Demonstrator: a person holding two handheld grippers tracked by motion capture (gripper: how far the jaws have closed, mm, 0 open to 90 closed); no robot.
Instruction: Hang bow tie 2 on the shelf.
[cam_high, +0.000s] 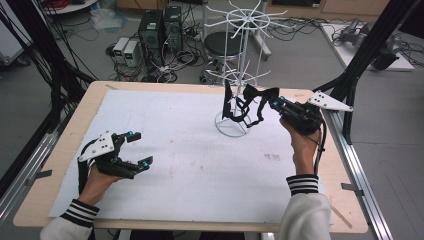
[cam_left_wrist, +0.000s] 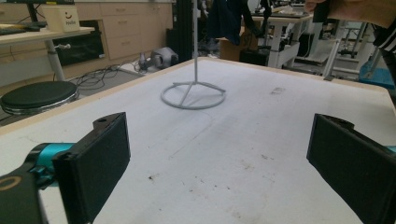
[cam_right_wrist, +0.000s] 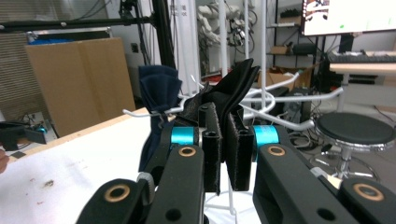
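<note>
Clamped on a piece of black fabric (cam_high: 253, 96), the right gripper (cam_high: 274, 103) holds the soft item up against the lower arms of a white wire rack (cam_high: 239, 75) standing toward the far side of the table (cam_high: 60, 145). In the right gripper view the two black pads (cam_right_wrist: 211, 142) are pressed together on a fold of the cloth, which rises from between them in a loose peak and drapes over one of the rack's thin prongs. A second, dark blue cloth (cam_right_wrist: 159, 100) hangs from a neighbouring prong, just beside the black one on its left in that view.

Well apart from the rack, near the table's front left, the left gripper (cam_high: 139, 148) rests low over the white mat (cam_high: 175, 165) with its jaws standing wide and nothing between them; its own camera looks across the bare mat toward the rack's ring base (cam_left_wrist: 193, 95).

Judging by how it sags and creases, the black fabric is light, limp and not slippery against the padded jaws, so it should carry little risk of dropping but will give no stiffness to steer by; straps trailing below it in the high view could snag on the prongs. A pinch on a doubled fold near the top edge, as now, looks the sensible hold, leaving the rest free to slide onto or off a prong. The rack itself looks light and tall, and a sideways tug on the cloth could well rock it on its ring base.
</note>
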